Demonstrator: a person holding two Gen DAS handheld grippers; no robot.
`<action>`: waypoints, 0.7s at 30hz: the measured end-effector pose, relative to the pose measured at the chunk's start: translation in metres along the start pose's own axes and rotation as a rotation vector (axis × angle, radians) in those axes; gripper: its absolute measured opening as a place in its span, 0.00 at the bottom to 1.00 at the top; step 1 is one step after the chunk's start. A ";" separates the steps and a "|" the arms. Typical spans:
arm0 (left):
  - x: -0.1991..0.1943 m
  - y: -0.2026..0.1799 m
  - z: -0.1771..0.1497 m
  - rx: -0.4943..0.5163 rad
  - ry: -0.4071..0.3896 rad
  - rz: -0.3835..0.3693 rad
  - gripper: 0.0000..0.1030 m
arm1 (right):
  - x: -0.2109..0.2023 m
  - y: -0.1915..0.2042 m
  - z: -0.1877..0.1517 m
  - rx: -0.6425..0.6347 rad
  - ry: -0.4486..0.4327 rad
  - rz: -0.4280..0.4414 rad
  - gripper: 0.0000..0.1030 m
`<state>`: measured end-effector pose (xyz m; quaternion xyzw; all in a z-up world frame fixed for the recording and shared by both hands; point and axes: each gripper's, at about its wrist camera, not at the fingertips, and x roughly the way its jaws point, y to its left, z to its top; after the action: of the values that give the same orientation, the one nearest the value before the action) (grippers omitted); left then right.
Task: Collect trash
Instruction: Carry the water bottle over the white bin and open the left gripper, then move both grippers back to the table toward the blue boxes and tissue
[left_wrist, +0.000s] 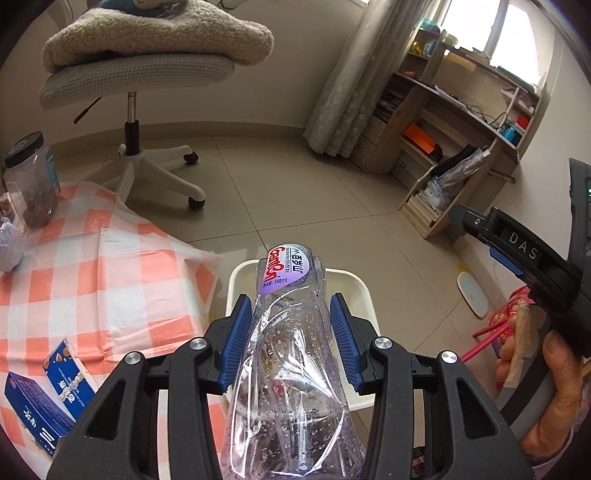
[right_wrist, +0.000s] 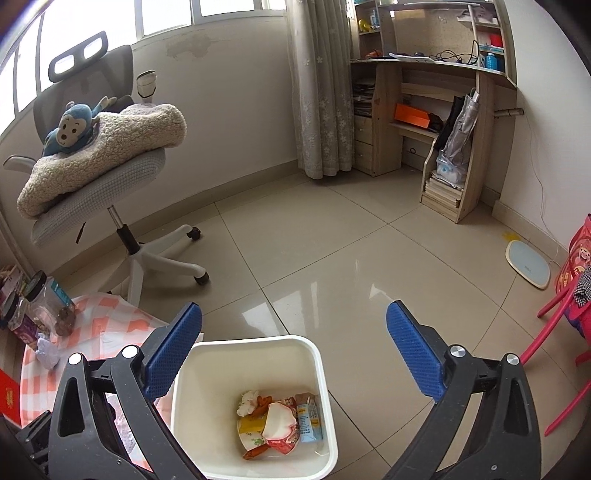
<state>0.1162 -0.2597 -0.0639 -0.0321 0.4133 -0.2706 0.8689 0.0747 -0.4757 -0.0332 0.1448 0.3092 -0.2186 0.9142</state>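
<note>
On the tiled floor beside the checkered table (left_wrist: 92, 258), the white bin (right_wrist: 255, 406) lies directly beneath the crushed water bottle (left_wrist: 291, 332), clamped lengthwise in the left gripper (left_wrist: 291, 332); right gripper (right_wrist: 295, 354) gapes empty.

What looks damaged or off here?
The plastic bottle in the left gripper is crushed and creased, droplets inside, held over the white bin. Nothing else stands out; right gripper is open.

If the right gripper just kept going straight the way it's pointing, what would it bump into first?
Probably the shiny tiled floor just beyond the white bin. The open right gripper points past the bin's far rim, though depth is hard to judge.
</note>
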 end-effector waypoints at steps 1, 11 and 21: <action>0.002 -0.004 0.001 0.001 -0.004 -0.002 0.47 | 0.000 -0.004 0.000 0.001 0.000 -0.008 0.93; 0.008 -0.018 0.003 0.029 -0.005 0.053 0.68 | 0.008 -0.020 -0.007 -0.048 0.028 -0.067 0.93; -0.002 -0.007 -0.005 0.082 -0.032 0.166 0.80 | 0.008 0.004 -0.015 -0.165 0.045 -0.069 0.93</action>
<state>0.1080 -0.2639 -0.0636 0.0334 0.3890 -0.2140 0.8954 0.0746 -0.4689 -0.0493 0.0633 0.3515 -0.2202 0.9077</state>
